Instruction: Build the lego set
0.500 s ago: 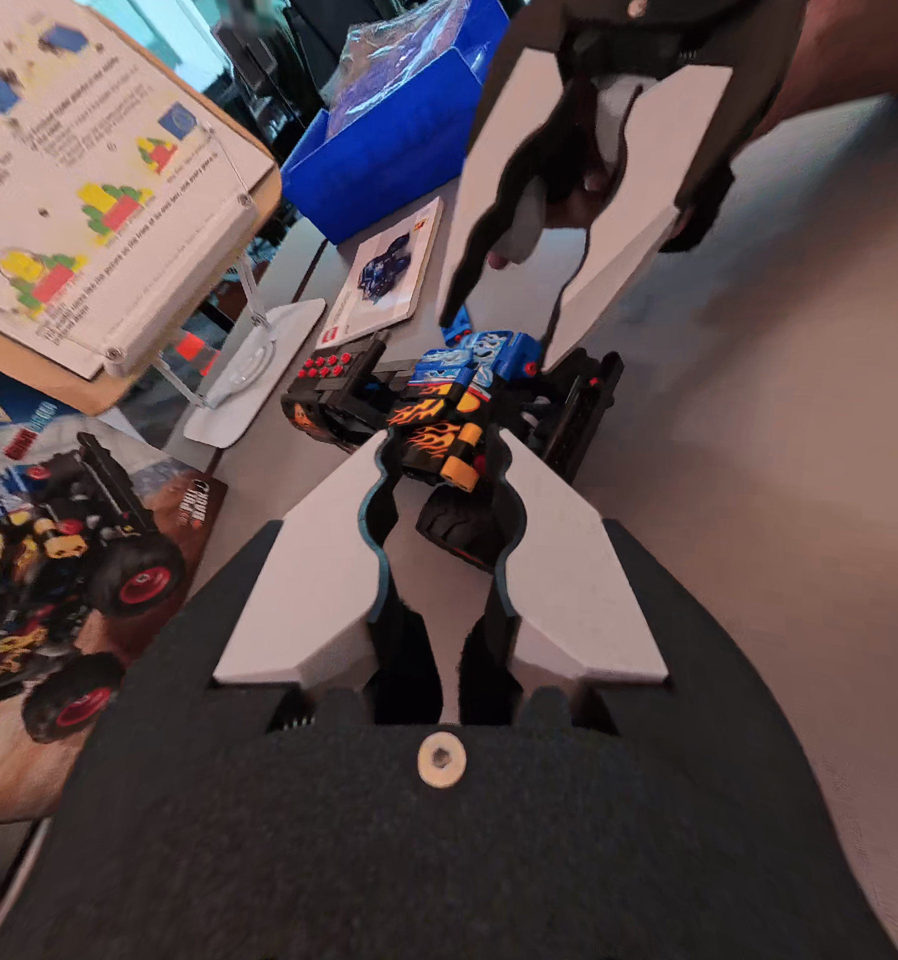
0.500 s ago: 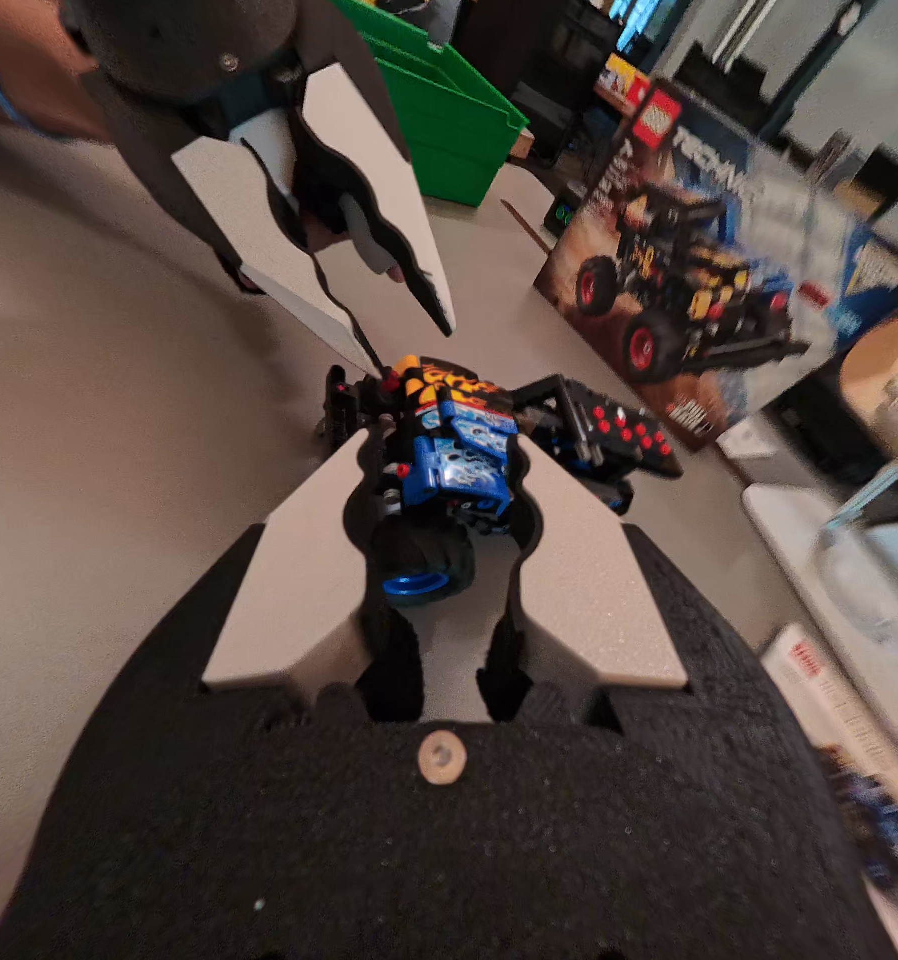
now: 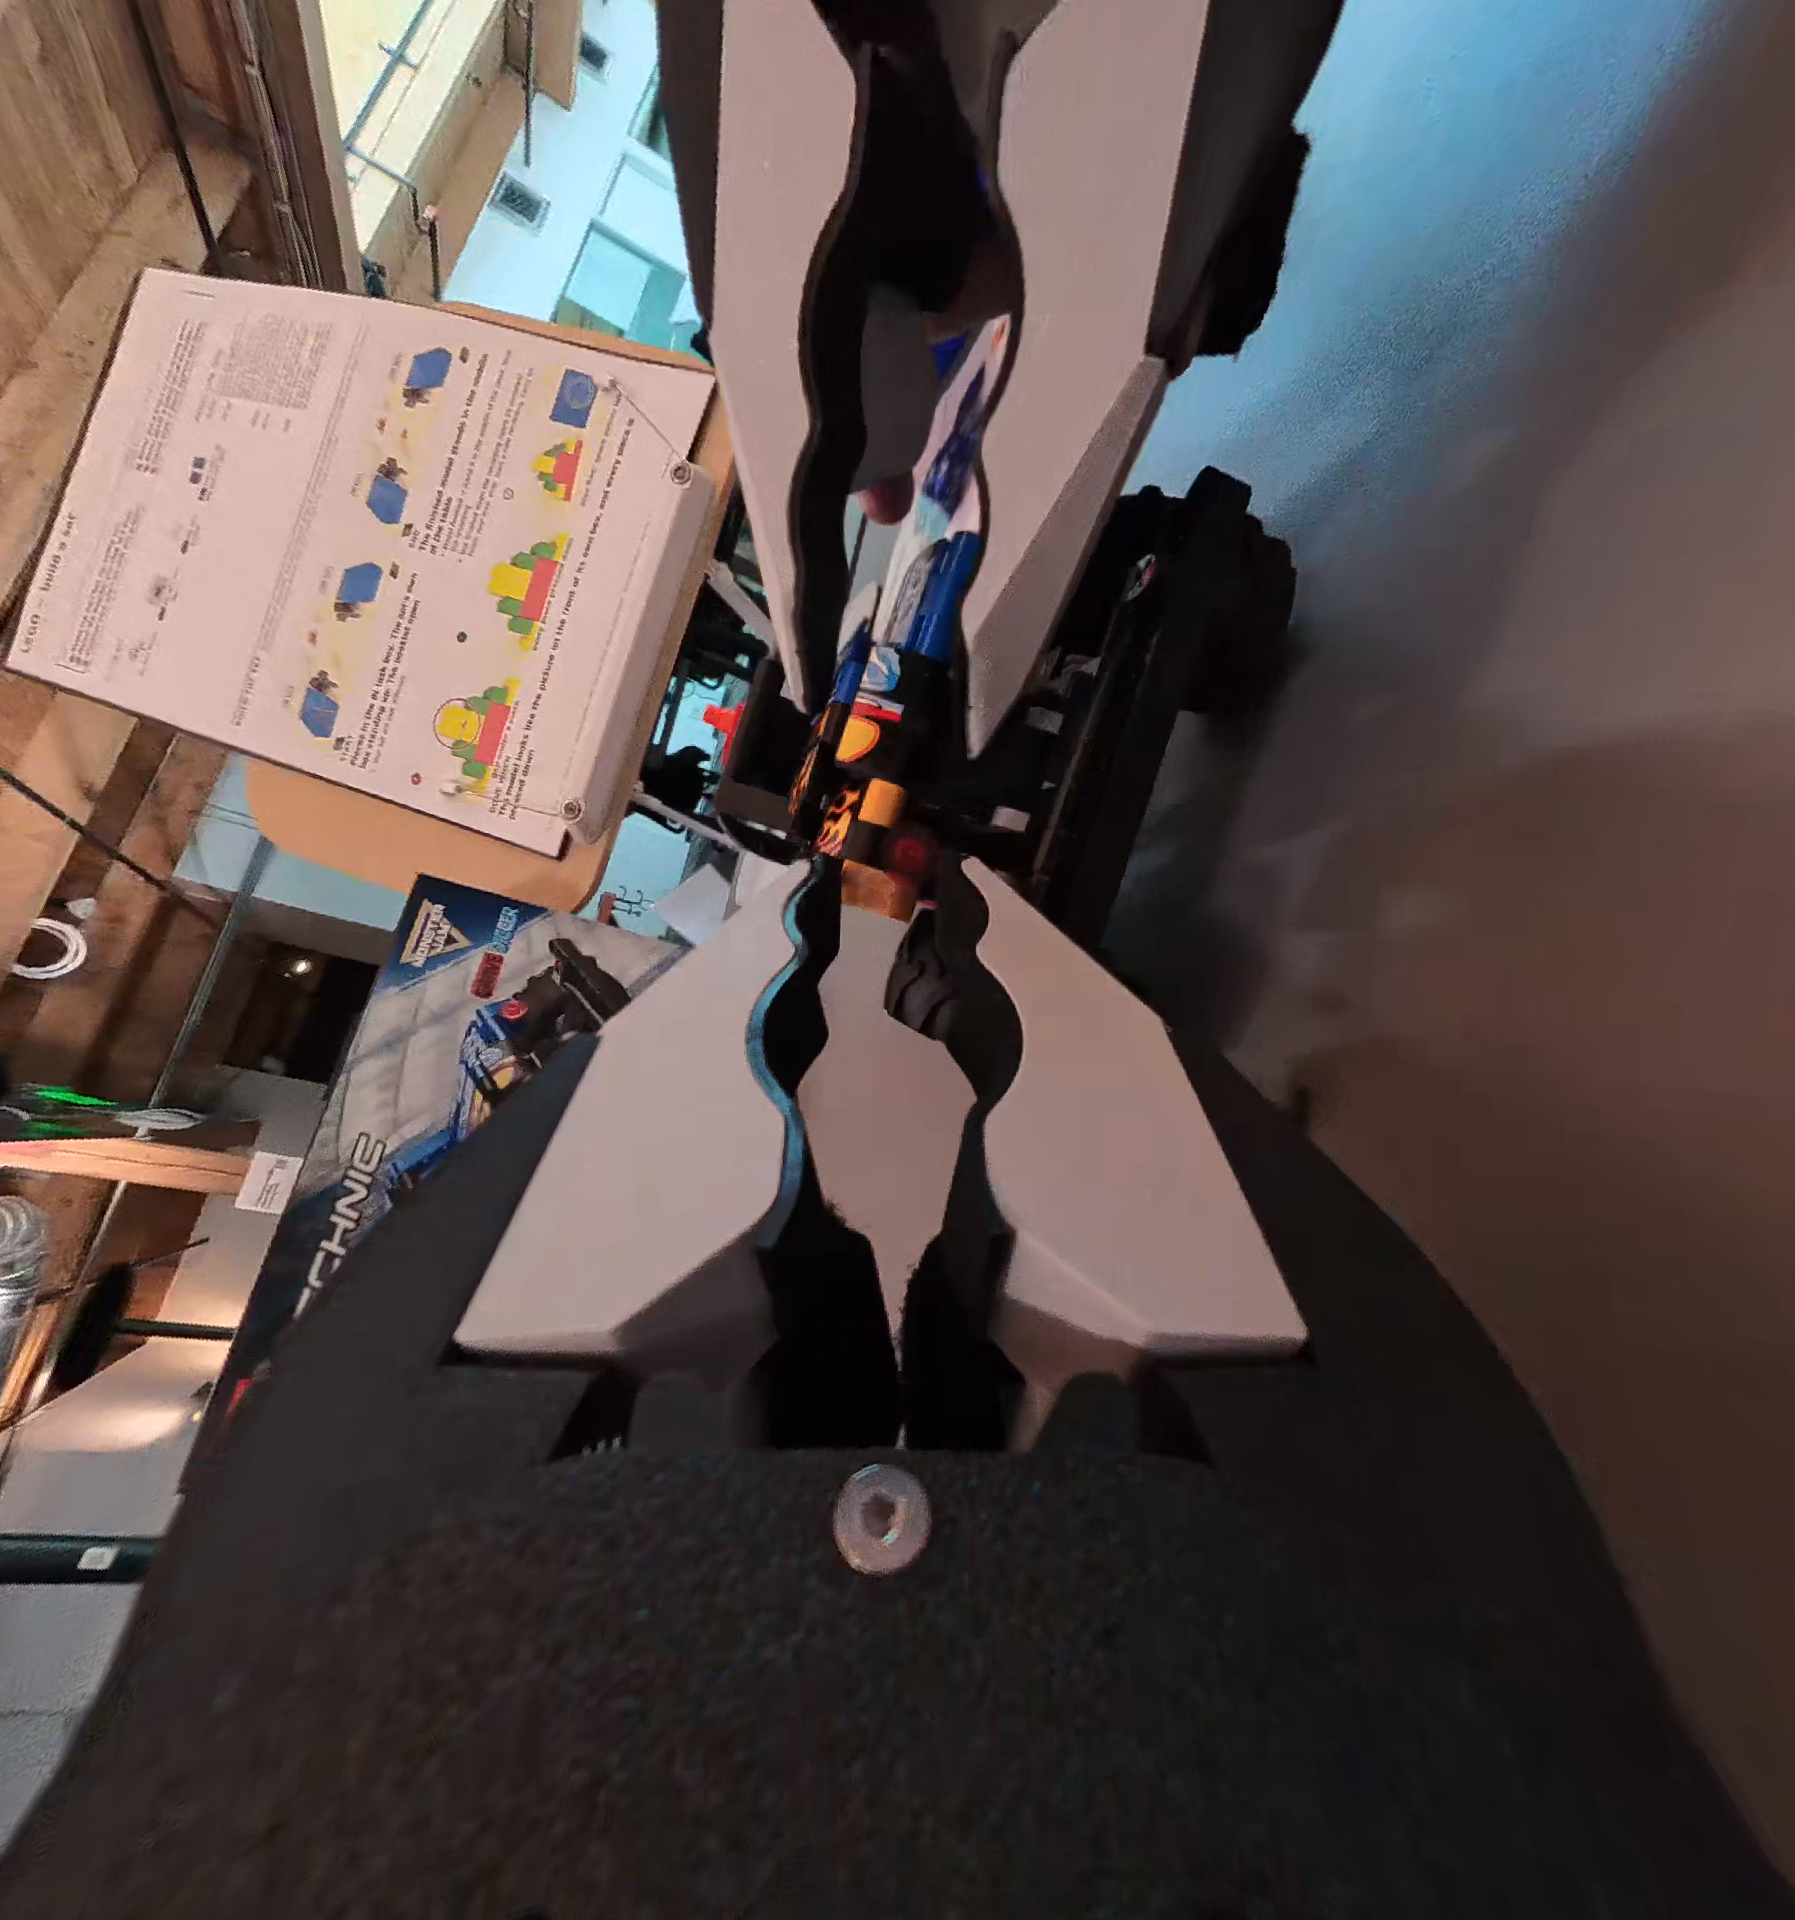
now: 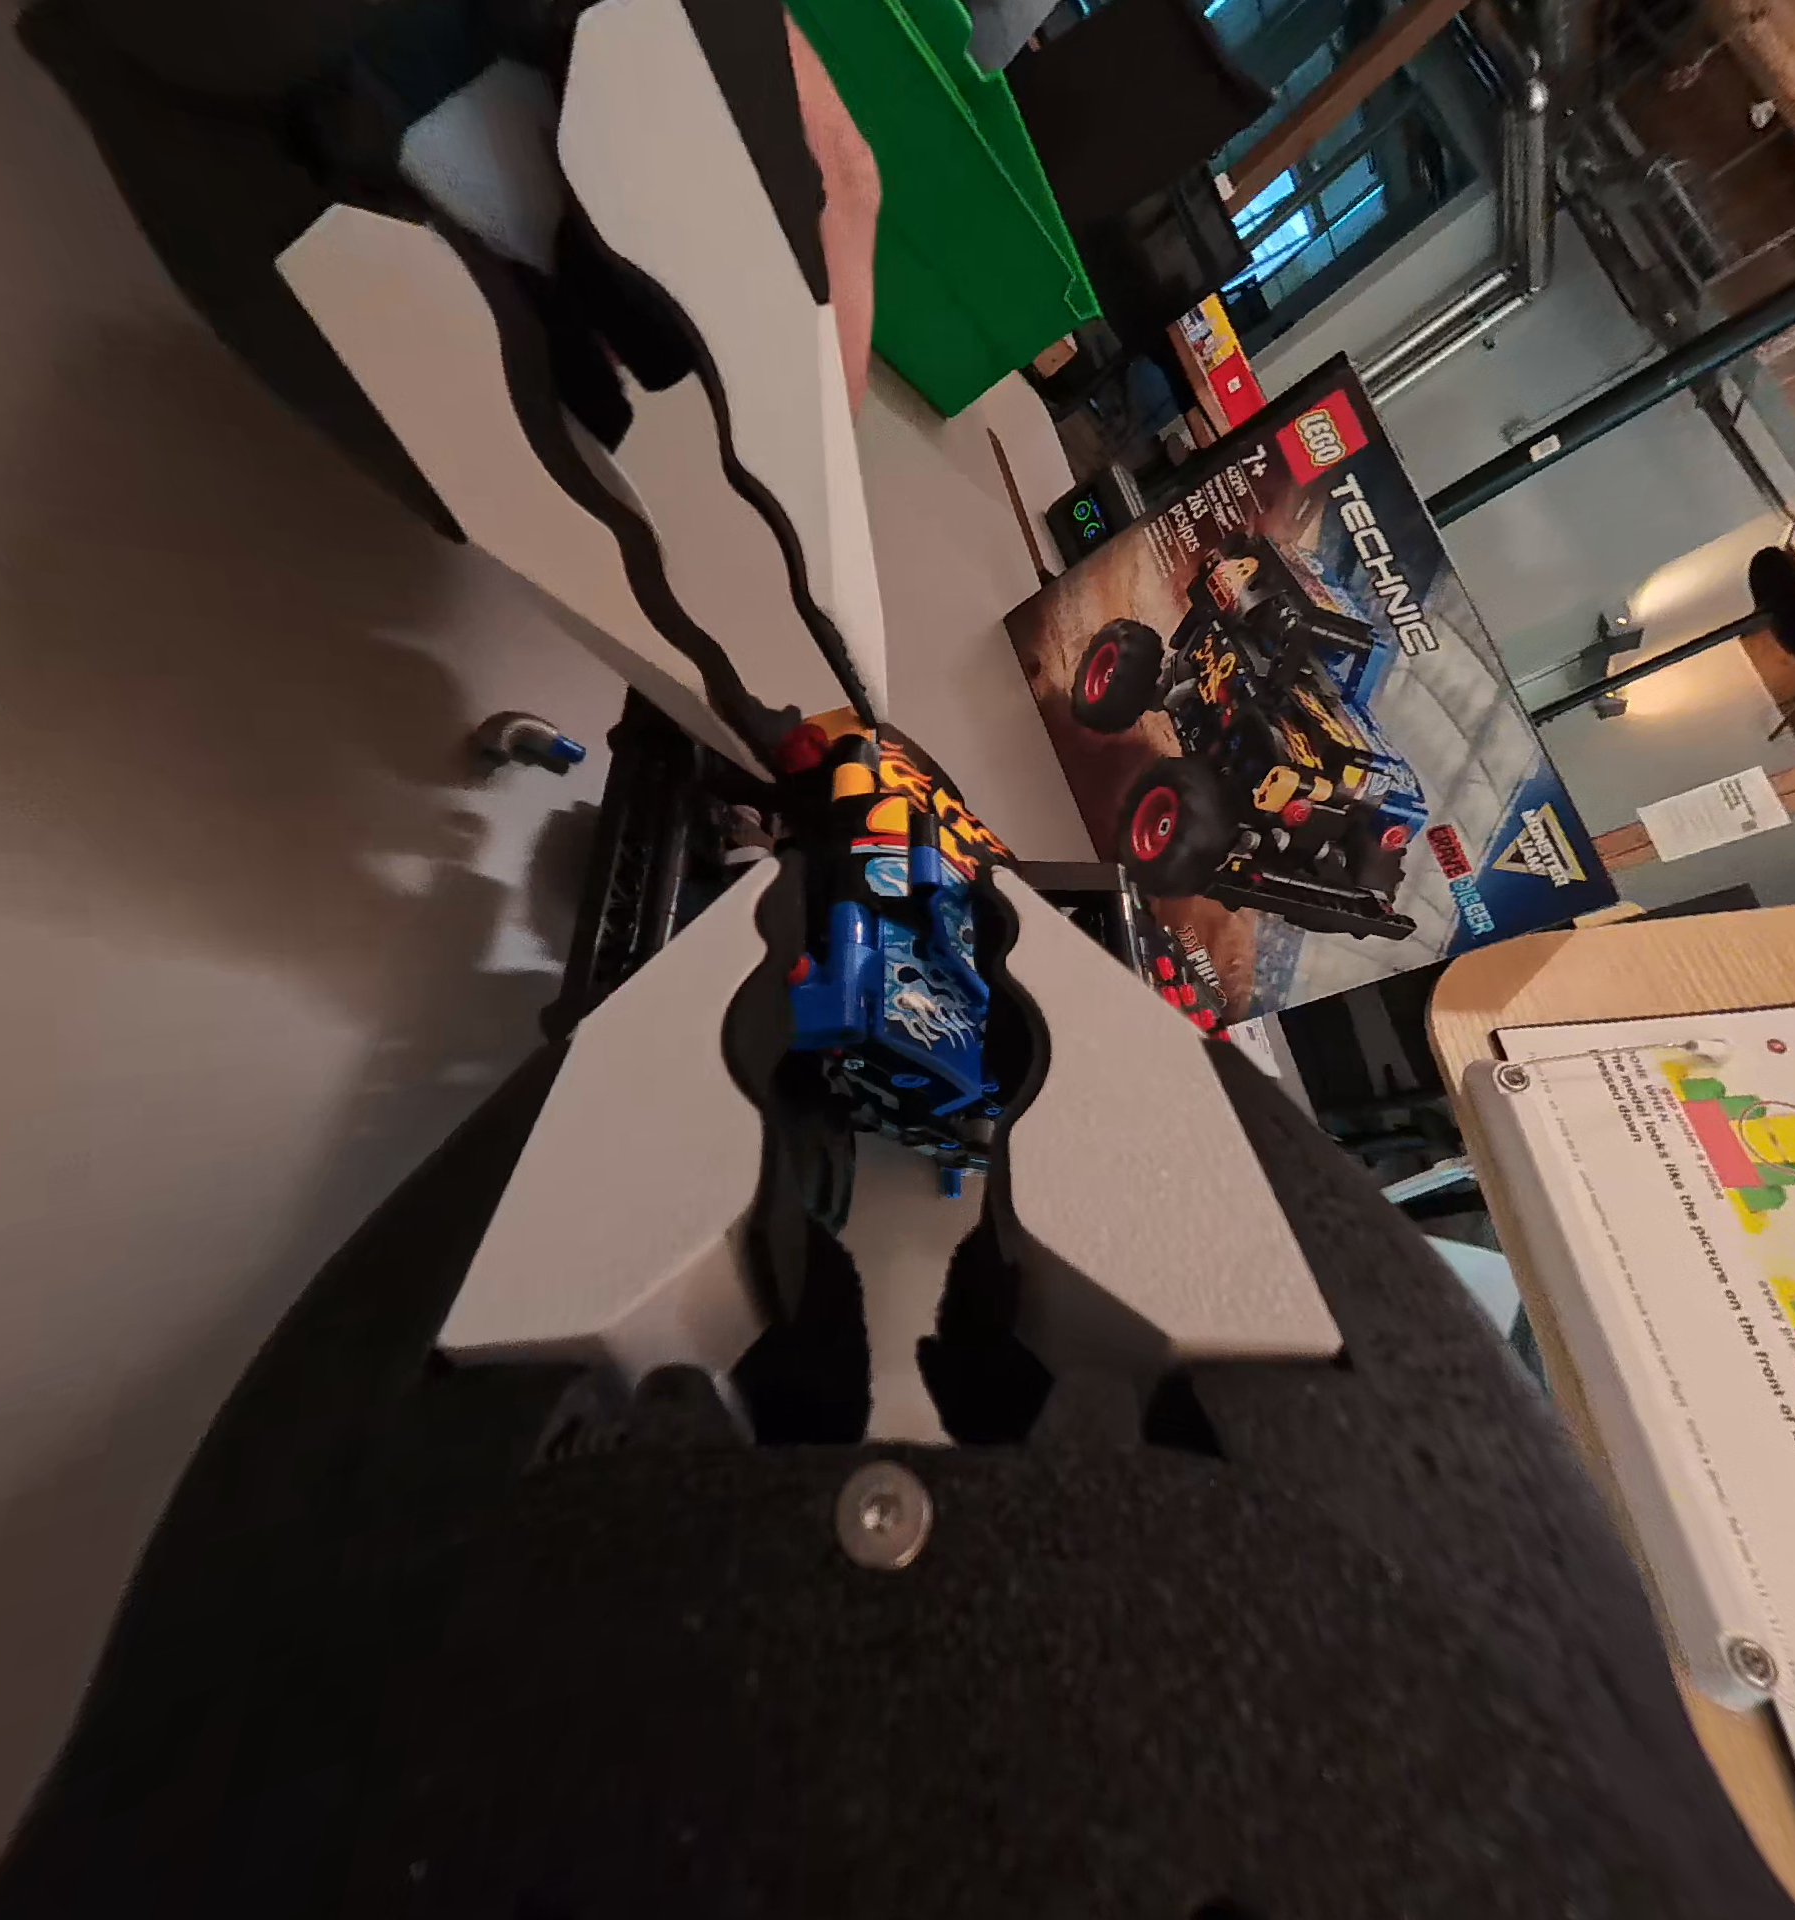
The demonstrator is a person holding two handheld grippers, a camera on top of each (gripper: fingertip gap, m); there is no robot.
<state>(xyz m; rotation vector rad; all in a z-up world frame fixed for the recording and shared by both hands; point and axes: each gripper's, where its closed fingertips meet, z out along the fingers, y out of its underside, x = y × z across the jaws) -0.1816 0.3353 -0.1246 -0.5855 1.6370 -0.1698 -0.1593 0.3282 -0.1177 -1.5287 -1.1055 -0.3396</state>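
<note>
Gripping opposite ends of the toy truck [image 4: 888, 997], both grippers' fingers [image 3: 1069, 1091] apparently hide its wheels.

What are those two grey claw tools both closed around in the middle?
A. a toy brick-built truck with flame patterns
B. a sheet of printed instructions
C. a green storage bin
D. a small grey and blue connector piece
A: the toy truck sits between the right gripper and the left gripper, whose jaws meet it from opposite ends.

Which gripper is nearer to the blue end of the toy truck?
Right. The right gripper has its fingers closed around the blue end; the left gripper grips the opposite, flame-painted end.
</note>
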